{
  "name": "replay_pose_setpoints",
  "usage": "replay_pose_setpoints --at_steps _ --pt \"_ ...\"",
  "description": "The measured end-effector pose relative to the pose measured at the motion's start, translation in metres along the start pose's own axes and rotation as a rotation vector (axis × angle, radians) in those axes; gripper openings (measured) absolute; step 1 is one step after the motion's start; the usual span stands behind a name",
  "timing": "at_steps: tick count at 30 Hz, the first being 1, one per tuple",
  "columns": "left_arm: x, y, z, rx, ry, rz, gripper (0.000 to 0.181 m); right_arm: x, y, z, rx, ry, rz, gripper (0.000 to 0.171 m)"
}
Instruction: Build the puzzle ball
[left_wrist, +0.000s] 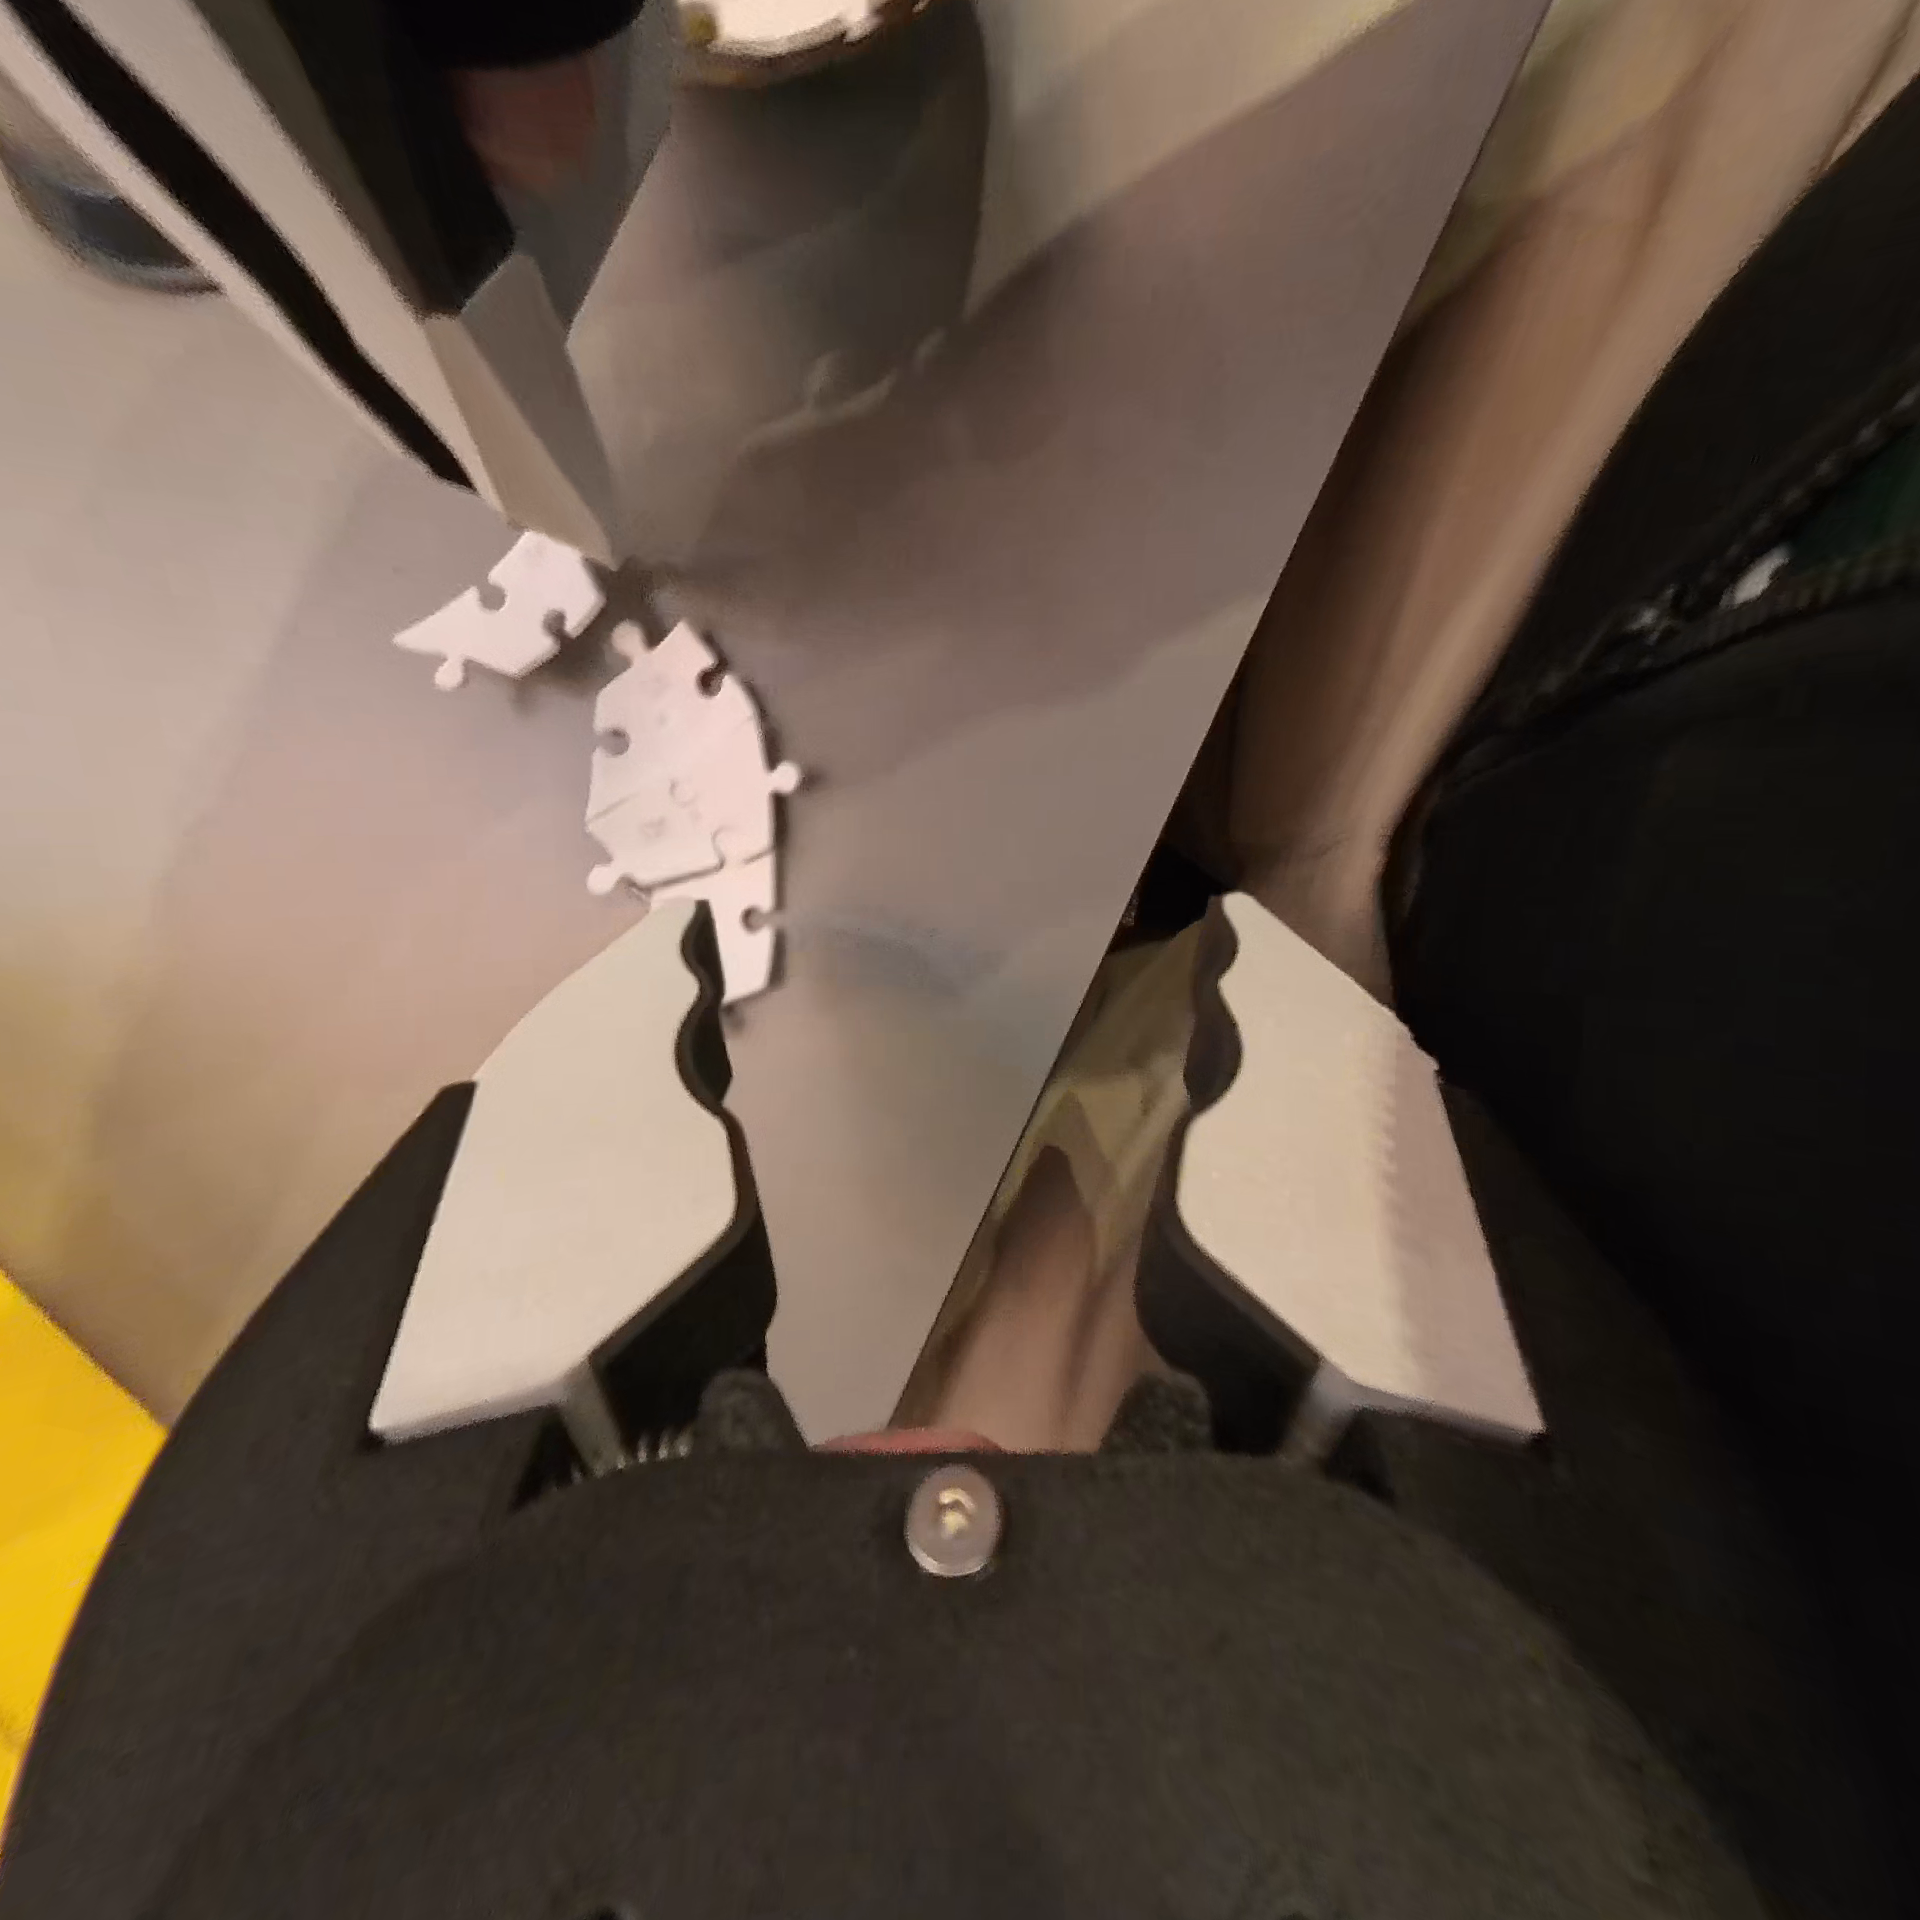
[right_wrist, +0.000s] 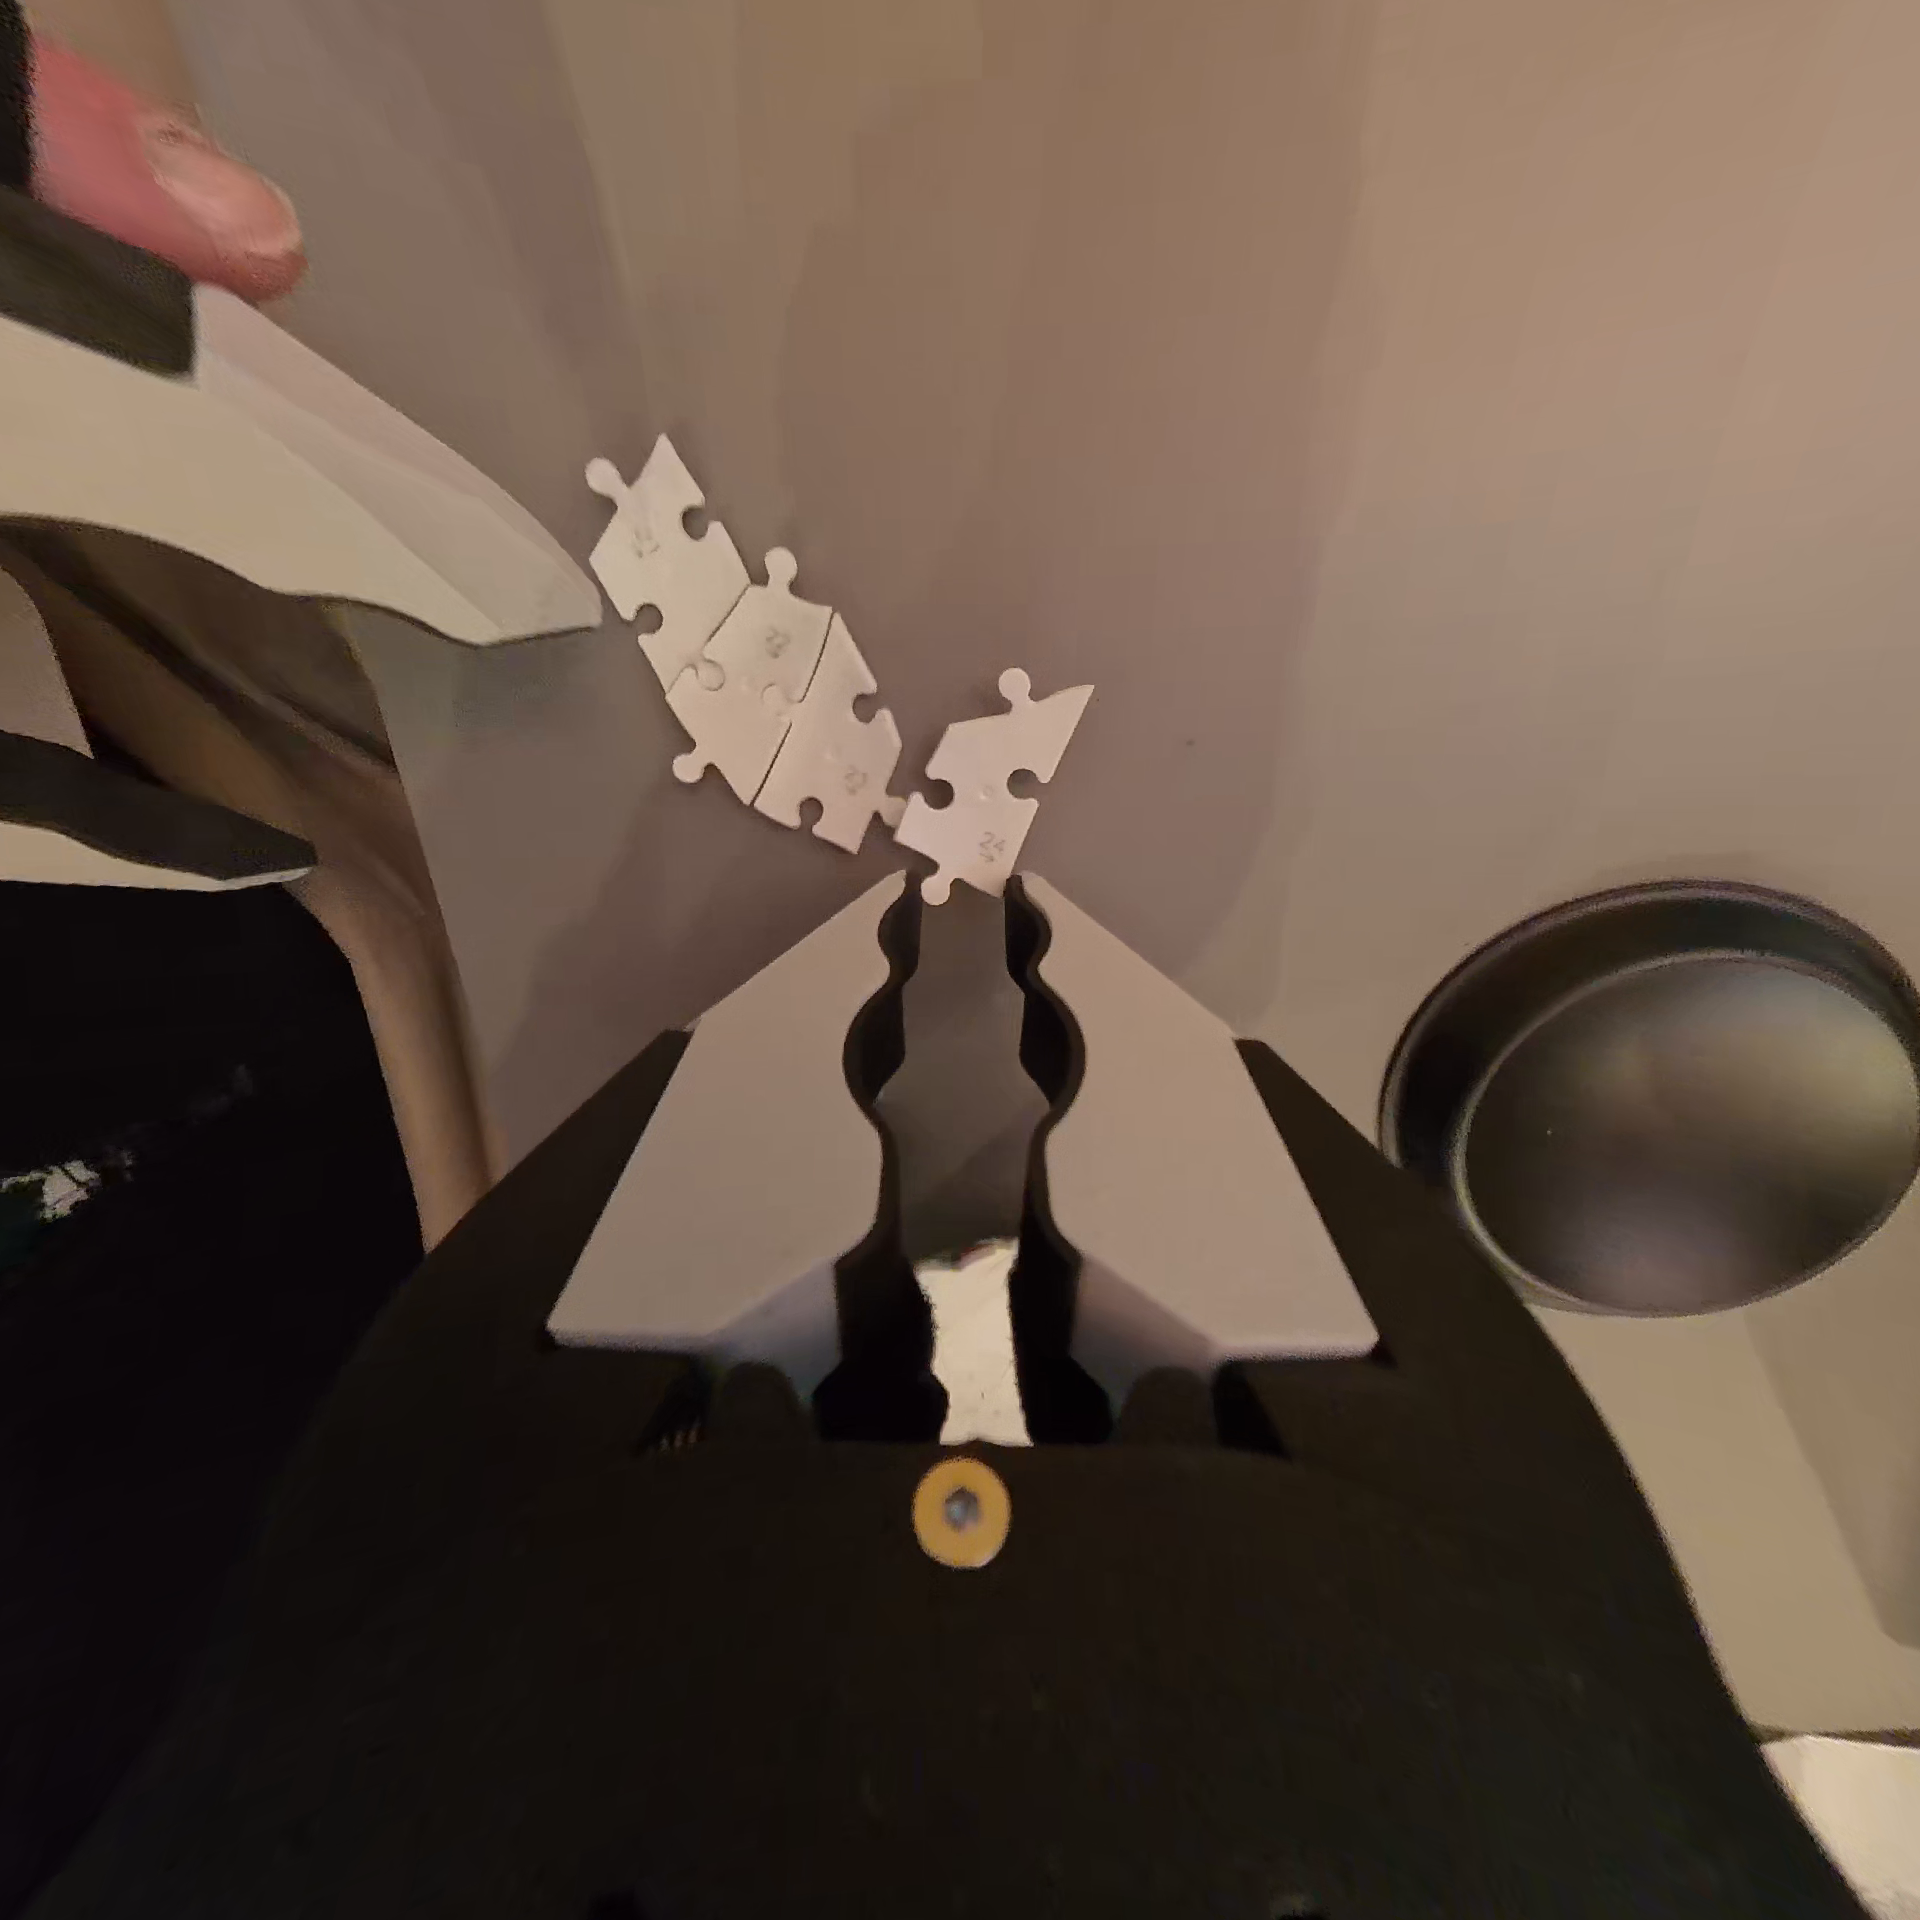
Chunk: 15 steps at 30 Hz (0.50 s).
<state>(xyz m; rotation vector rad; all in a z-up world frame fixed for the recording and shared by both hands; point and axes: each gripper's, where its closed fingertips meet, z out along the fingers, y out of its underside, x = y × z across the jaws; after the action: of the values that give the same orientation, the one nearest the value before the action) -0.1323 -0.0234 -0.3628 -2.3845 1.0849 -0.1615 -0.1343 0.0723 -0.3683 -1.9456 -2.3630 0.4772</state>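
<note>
A white strip of several joined puzzle pieces (left_wrist: 681, 790) lies on the grey table (left_wrist: 260, 831); it also shows in the right wrist view (right_wrist: 769, 686). A smaller section of two joined pieces (right_wrist: 987, 790) lies just right of the strip, almost touching it. My right gripper (right_wrist: 964, 883) is nearly closed, with the near end of this small section pinched between its tips. In the left wrist view the small section (left_wrist: 509, 613) shows under the right gripper's fingertips (left_wrist: 561, 499). My left gripper (left_wrist: 956, 920) is wide open and empty, its left fingertip against the strip's near end.
A dark round recess (right_wrist: 1662, 1101) is set in the table to the right of my right gripper. The table edge (left_wrist: 1247, 727) runs diagonally, with a person's dark clothing (left_wrist: 1714, 935) beyond it. A yellow surface (left_wrist: 62, 1455) lies at lower left. The dark round recess (right_wrist: 1662, 1101) lies some 12 cm from my right tips, 20 cm from my left tips.
</note>
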Motion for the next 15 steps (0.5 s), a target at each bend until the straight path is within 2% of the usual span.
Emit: replay_pose_setpoints --at_steps 4,15 --pt "0.003 -0.012 0.014 -0.027 0.015 0.066 0.089 -0.003 0.005 -0.002 0.002 0.005 -0.010 0.015" --pt "-0.002 -0.012 0.033 -0.125 0.043 0.086 0.094 -0.007 0.008 0.006 -0.023 0.028 -0.051 0.015"
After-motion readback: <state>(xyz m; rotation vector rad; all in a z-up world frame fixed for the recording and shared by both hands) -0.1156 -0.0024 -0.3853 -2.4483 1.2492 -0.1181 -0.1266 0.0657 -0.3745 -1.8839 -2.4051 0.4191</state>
